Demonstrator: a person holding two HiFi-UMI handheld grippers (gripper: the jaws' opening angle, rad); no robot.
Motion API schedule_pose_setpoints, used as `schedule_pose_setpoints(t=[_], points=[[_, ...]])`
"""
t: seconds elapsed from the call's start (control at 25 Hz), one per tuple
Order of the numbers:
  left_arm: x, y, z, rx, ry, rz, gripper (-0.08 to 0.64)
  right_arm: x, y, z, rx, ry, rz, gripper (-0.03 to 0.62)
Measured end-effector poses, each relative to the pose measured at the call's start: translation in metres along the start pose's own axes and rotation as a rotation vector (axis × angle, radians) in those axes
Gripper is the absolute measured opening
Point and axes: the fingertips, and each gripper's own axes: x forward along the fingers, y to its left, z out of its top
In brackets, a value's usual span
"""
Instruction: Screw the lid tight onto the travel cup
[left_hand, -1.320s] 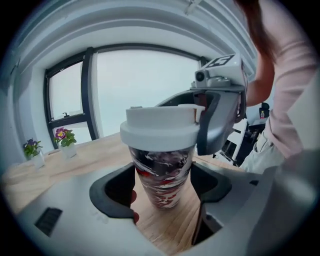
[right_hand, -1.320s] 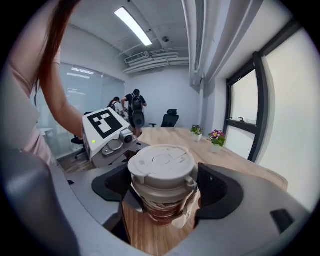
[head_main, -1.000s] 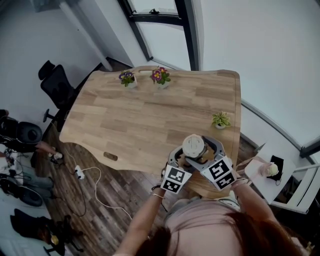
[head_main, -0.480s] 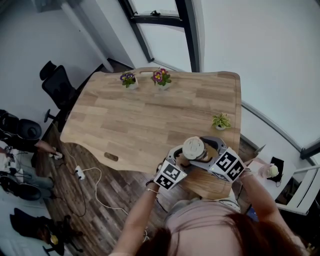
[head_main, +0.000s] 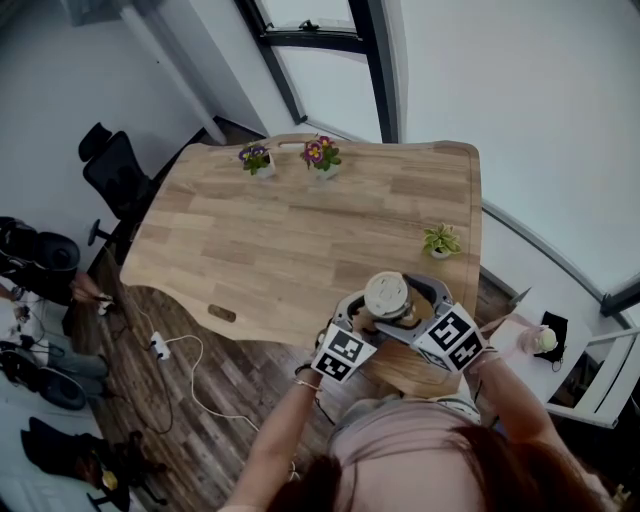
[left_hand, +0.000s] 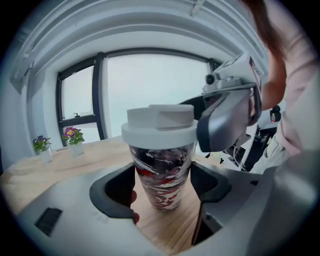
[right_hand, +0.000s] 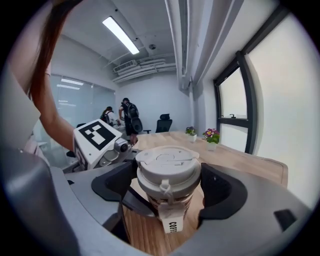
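the travel cup (left_hand: 162, 167) stands upright at the bench's (head_main: 300, 230) near edge, lower centre of the head view. my left tongs (left_hand: 162, 192) pinch its patterned body from lower left; my right tongs (right_hand: 169, 187) clamp the lid (right_hand: 168, 162) above it from lower right. i judge the twist must turn about that vertical axis.

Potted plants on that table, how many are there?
3. A purple-flowered plant and a pink-flowered plant stand side by side at the far edge of the table; a small green plant stands near its right edge. None seems hidden.
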Motion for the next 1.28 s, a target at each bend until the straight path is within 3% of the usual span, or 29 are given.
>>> schedule_pose_setpoints(t=[0.12, 0.24, 0.48, 0.56, 0.96, 1.08, 1.28], points=[[-0.003, -0.005, -0.003, 0.051, 0.025, -0.092, 0.342, 0.001, 0.002, -0.003, -0.033, 0.051, 0.088, 0.391], [-0.003, -0.005, -0.003, 0.072, 0.045, -0.106, 0.342, 0.004, 0.001, -0.004, -0.032, 0.068, 0.112, 0.390], [0.002, 0.001, 0.001, -0.018, 0.014, 0.040, 0.342, 0.005, -0.008, 0.000, 0.036, -0.018, -0.100, 0.390], [0.003, 0.002, 0.002, -0.031, 0.002, 0.060, 0.342, 0.005, -0.010, 0.000, 0.059, -0.039, -0.131, 0.390], [-0.001, 0.002, -0.004, 0.062, 0.036, -0.129, 0.342, 0.003, 0.001, -0.004, 0.017, 0.050, 0.154, 0.390], [0.000, 0.003, -0.002, 0.055, 0.037, -0.102, 0.342, 0.006, -0.005, -0.002, 0.022, 0.032, 0.102, 0.390], [0.006, 0.010, 0.002, -0.017, -0.002, 0.046, 0.342, 0.007, -0.016, 0.000, 0.087, -0.046, -0.099, 0.390]])
